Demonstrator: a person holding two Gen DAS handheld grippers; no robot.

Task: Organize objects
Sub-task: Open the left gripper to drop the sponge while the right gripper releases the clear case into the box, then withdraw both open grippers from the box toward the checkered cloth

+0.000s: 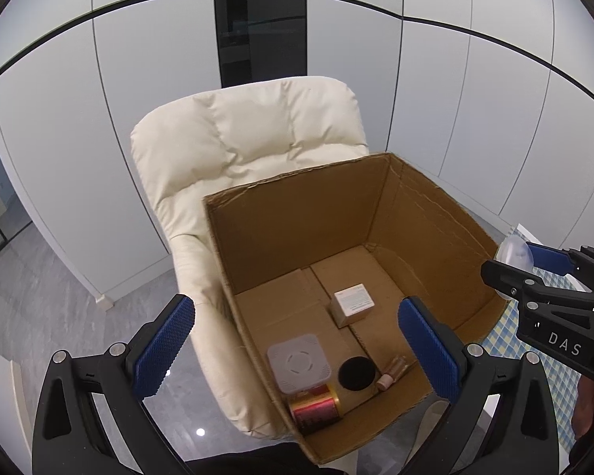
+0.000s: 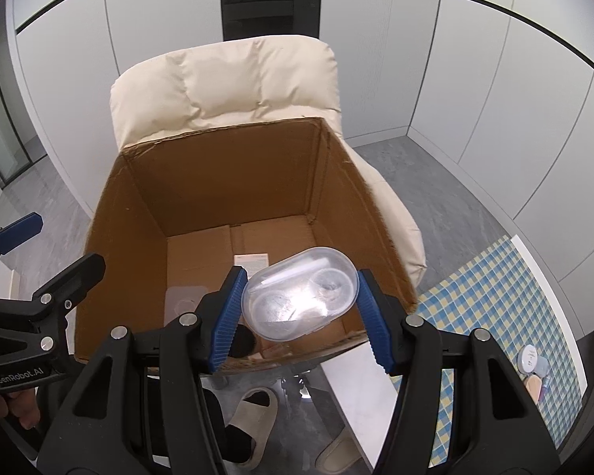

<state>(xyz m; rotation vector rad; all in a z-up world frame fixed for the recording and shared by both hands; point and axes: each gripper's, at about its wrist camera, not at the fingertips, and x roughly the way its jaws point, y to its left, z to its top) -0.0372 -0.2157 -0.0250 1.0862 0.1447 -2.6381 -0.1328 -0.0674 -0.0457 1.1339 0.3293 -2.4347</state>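
the cardboard box [image 2: 146, 213] sits open on the chair [image 2: 225, 75] to collect things. your right gripper [image 2: 299, 301] pinches the clear case [image 2: 299, 295] above its near edge for dropping in; your left gripper [image 1: 297, 344] hangs spread, empty.

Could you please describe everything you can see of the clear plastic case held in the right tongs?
The clear plastic case is an oval, see-through container with rounded ends and a glossy lid catching glare. Inside, round wells and a pale stick-like piece show faintly. It lies tilted, gripped by its ends between the blue pads of the right tongs, hanging above the open cardboard box.
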